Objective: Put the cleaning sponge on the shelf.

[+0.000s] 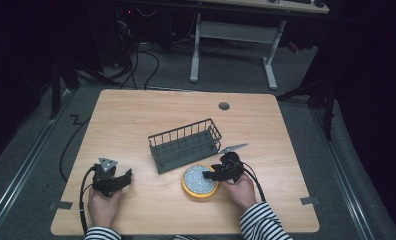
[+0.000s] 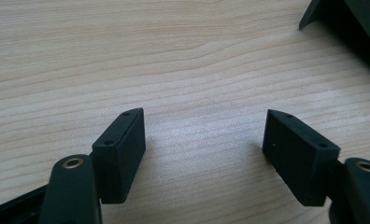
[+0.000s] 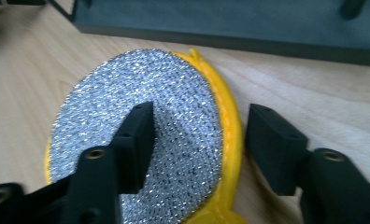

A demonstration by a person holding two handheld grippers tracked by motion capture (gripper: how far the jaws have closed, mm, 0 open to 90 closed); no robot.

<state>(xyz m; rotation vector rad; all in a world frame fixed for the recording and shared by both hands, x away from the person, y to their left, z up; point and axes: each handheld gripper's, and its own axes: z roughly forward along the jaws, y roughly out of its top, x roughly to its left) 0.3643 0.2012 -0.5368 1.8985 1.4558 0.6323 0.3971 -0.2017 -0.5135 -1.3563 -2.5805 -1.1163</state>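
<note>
Scrubber pad (image 3: 141, 130), round, silver mesh on a yellow rim, lies flat on the table (image 1: 136, 115) just in front of the wire basket (image 1: 186, 145). My right gripper (image 3: 199, 140) straddles its near edge: one jaw over the mesh, the other outside the rim, jaws parted, nothing gripped yet. To grip well, I judge I should lower until the pads bracket the rim, then close squarely. My left gripper (image 2: 204, 149) rests wide open, empty, over bare wood.

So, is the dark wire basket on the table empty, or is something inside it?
Empty, as far as visible. The high view shows the wire basket with a bare floor; the round silver-and-yellow scrubber lies on the table beside it.
</note>
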